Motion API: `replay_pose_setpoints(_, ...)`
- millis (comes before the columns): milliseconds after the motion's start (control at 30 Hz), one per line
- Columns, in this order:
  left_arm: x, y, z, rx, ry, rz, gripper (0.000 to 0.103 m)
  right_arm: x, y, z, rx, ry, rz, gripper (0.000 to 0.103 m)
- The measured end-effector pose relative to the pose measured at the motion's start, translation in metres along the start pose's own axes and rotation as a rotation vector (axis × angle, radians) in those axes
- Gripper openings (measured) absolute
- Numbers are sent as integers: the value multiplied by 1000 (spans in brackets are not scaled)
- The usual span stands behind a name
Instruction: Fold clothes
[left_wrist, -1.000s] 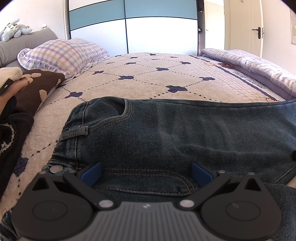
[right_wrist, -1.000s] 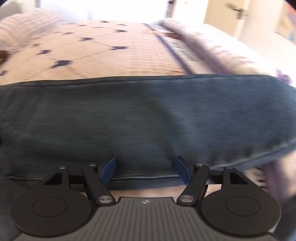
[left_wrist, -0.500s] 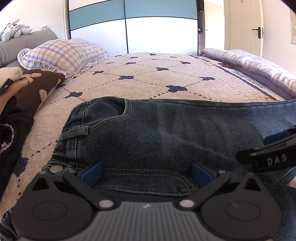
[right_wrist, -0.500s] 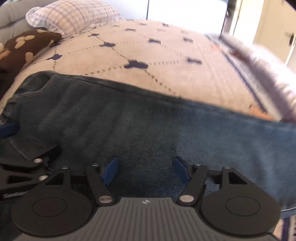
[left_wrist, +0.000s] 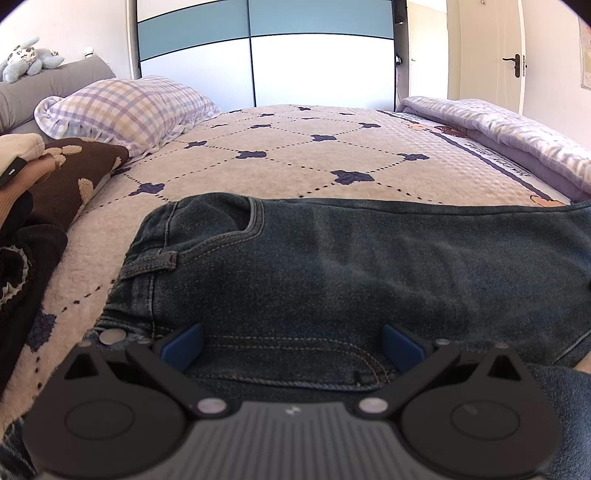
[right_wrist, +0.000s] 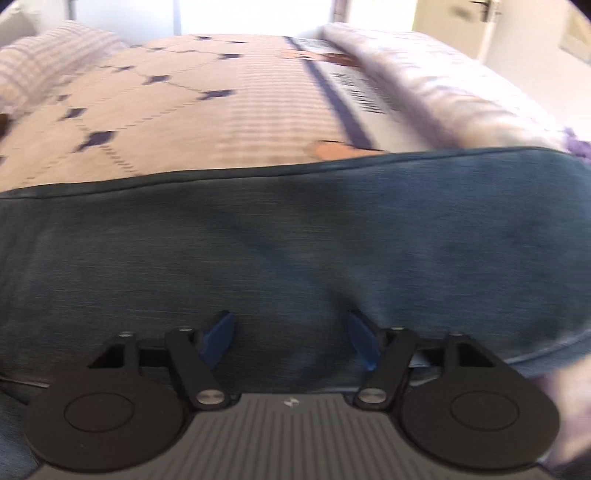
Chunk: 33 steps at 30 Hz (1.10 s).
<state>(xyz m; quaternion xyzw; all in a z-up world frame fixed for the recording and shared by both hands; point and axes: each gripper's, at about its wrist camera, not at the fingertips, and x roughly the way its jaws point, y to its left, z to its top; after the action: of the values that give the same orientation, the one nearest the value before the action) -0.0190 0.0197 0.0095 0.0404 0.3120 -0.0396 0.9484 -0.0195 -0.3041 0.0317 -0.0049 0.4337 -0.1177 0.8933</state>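
The jeans (left_wrist: 332, 266) are lying lengthwise along the bed's (left_wrist: 295, 155) near edge. Left tongs (left_wrist: 291, 345) are hovering spread over the waistband, right tongs (right_wrist: 291, 338) spread over the leg, nearer the hem.

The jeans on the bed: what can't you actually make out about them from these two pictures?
- Jeans in the left view: the leg ends run off the right edge.
- Waistband near the button: hidden behind the left gripper.
- Right view: motion blur hides seams and any hem; the right gripper covers the near edge.
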Motion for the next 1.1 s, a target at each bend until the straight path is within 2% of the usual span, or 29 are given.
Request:
replay_pose_setpoints(100, 0, 0, 0, 0, 0, -1, 103, -3, -7, -1, -12, 2, -110, 65)
replay_pose_setpoints(167, 0, 0, 0, 0, 0, -1, 103, -11, -7, -6, -24, -8, -110, 65)
replay_pose_setpoints(400, 0, 0, 0, 0, 0, -1, 103, -50, -1, -29, -87, -53, 29, 66)
replay_pose_setpoints(567, 0, 0, 0, 0, 0, -1, 103, -74, 12, -45, -60, -68, 175, 68)
replay_pose_setpoints(633, 0, 0, 0, 0, 0, -1, 103, -78, 24, -55, -112, -56, 247, 68)
replay_pose_setpoints(667, 0, 0, 0, 0, 0, -1, 103, -77, 28, -61, -160, -53, 250, 68)
replay_pose_setpoints(767, 0, 0, 0, 0, -1, -1, 103, -66, 22, -78, -223, -30, 191, 71)
replay_pose_setpoints(800, 0, 0, 0, 0, -1, -1, 103, -62, 7, -81, -169, -27, 193, 78)
replay_pose_setpoints(867, 0, 0, 0, 0, -1, -1, 103, -59, -34, -84, -2, -18, 175, 79)
replay_pose_setpoints(933, 0, 0, 0, 0, -1, -1, 103, -69, -61, -87, 56, -39, 73, 73)
replay_pose_setpoints(1000, 0, 0, 0, 0, -1, -1, 103, -89, -76, -91, 42, -83, 17, 59)
replay_pose_setpoints(1067, 0, 0, 0, 0, -1, -1, 103, -110, -91, -95, 35, -126, -32, 57)
replay_pose_setpoints(1100, 0, 0, 0, 0, -1, -1, 103, -120, -101, -98, 78, -145, -17, 59)
